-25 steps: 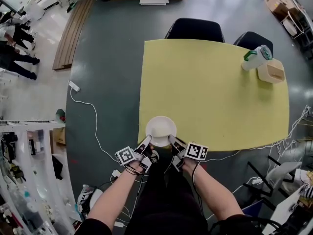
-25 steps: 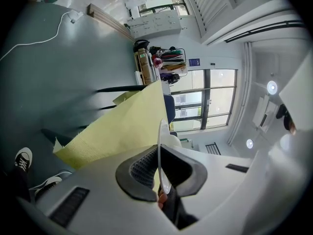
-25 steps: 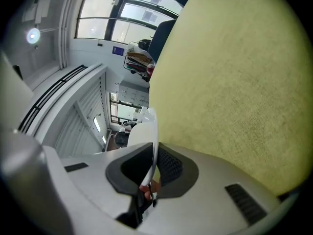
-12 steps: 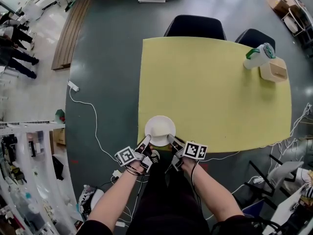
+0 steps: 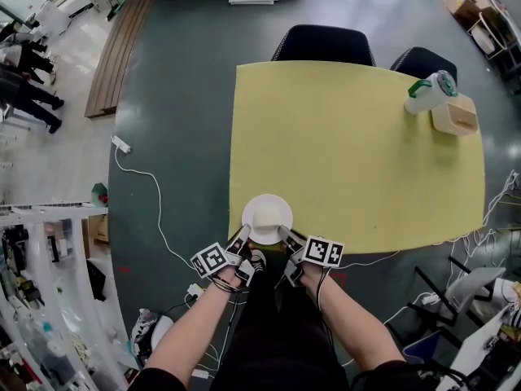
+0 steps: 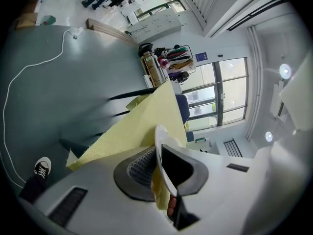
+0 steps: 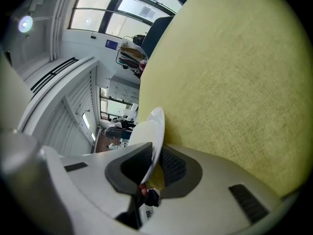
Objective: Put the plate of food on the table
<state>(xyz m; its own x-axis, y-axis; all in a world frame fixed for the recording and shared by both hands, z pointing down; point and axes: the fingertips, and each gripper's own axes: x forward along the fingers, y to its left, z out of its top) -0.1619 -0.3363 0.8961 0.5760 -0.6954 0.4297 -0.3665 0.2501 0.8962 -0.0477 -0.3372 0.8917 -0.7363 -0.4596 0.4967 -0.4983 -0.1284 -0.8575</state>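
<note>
Now: round white plate (image 5: 253, 209), pale food (image 5: 267, 217) at centre, rim tight in left claw (image 5: 242, 237) and right claw (image 5: 285, 235).

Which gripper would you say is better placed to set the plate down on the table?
Neither clearly: the left gripper and the right gripper each clamp a side of the plate at the near edge of the table, so both should lower together.

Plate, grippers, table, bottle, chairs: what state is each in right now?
Plate: level, over the table's near edge, gripped on both sides; can't tell if it rests yet.
Left gripper: jaws shut on the plate's rim.
Right gripper: jaws shut on the plate's rim.
Table: covered with a yellow cloth.
Bottle: on its side at the far right corner, cap on.
Chairs: pushed in at the far side.
</note>
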